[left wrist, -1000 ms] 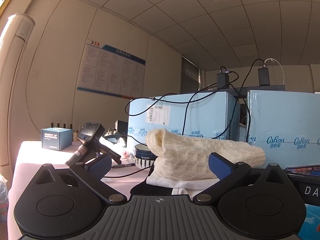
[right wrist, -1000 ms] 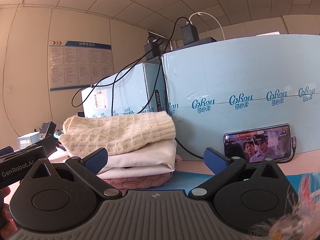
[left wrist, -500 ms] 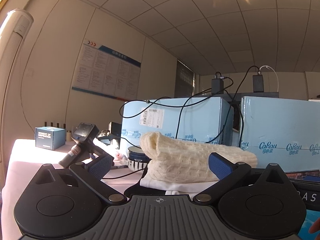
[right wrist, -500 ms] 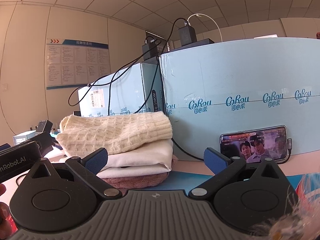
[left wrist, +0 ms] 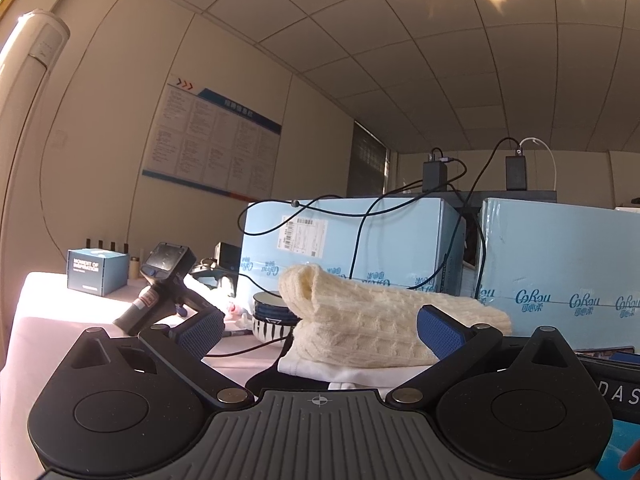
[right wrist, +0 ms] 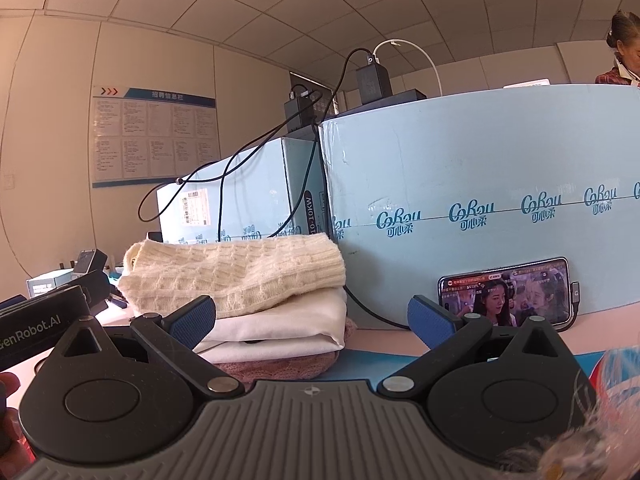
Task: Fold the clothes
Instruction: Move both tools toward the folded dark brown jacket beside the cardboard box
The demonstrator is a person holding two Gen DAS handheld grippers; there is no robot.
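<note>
A stack of folded clothes stands on the table. On top is a cream knit sweater (left wrist: 380,324) (right wrist: 236,272), under it a white garment (right wrist: 288,328) (left wrist: 344,372), and at the bottom a pink knit piece (right wrist: 288,368). My left gripper (left wrist: 320,330) is open and empty, a little short of the stack. My right gripper (right wrist: 312,318) is open and empty, with the stack just ahead and left of centre. The left gripper's body (right wrist: 44,324) shows at the left edge of the right wrist view.
Light blue cartons (left wrist: 352,244) (right wrist: 480,200) with cables and chargers stand right behind the stack. A phone (right wrist: 506,294) leans on the right carton. A striped bowl (left wrist: 272,316), a handheld device (left wrist: 160,284) and a small blue box (left wrist: 96,270) lie left.
Both wrist views have tilted upward a little, so more ceiling shows and the stack sits lower. The clothes have not moved. Both grippers stay open.
</note>
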